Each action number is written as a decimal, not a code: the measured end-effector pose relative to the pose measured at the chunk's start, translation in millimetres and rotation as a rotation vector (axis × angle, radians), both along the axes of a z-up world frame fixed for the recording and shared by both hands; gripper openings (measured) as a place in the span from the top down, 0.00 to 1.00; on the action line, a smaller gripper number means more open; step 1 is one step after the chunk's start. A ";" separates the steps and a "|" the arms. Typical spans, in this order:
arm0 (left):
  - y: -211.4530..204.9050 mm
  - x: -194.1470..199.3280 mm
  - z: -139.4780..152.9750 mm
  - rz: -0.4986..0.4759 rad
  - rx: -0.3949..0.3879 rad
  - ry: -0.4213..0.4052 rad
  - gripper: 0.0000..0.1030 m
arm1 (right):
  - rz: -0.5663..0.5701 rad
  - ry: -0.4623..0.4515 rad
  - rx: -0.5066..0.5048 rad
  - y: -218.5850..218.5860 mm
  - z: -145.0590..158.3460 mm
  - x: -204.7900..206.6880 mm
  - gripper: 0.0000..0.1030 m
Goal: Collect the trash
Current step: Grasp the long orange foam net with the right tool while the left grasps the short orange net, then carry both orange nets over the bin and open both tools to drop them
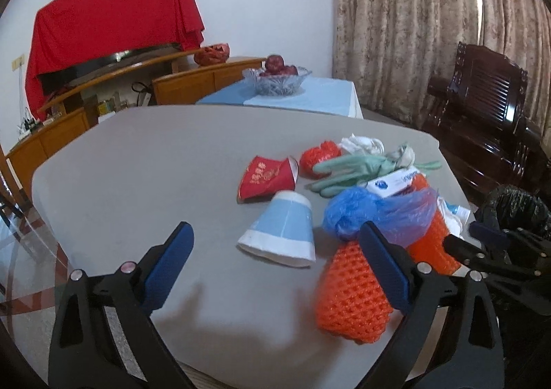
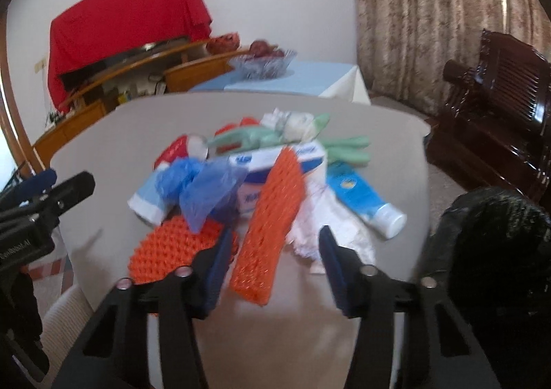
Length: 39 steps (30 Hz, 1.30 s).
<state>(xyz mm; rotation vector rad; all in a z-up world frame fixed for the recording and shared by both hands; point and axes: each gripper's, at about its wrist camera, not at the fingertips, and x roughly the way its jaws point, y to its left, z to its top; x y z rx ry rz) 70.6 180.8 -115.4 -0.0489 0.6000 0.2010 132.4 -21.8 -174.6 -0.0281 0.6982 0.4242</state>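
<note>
Trash (image 2: 275, 175) lies heaped toward the right of the grey table (image 1: 137, 161): cups, gloves, bags, orange foam netting (image 2: 272, 217). Right gripper (image 2: 275, 248) stands partly apart, straddling the netting without gripping it. Left gripper (image 1: 275, 251) gapes wide and empty near a blue cup (image 1: 280, 230). Curtains (image 1: 413, 27) hang behind.

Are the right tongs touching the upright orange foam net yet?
Apart. The right wrist view shows the orange foam net between the right tongs, with bare table visible either side.
</note>
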 end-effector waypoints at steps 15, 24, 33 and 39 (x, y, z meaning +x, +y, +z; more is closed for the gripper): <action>-29.0 8.6 -22.2 -0.106 -0.046 0.053 0.18 | 0.069 0.023 0.000 1.5 -8.8 -11.9 0.89; -64.9 19.6 -51.5 -0.198 -0.033 0.155 0.39 | 0.014 0.007 0.036 -33.1 11.5 -16.3 0.89; -67.8 15.6 -59.4 -0.210 -0.055 0.178 0.84 | 0.042 0.005 0.068 -40.3 16.4 -20.4 0.88; -66.9 1.3 -21.4 -0.213 -0.079 0.110 0.88 | 0.076 -0.040 0.118 -42.9 34.8 -28.1 0.88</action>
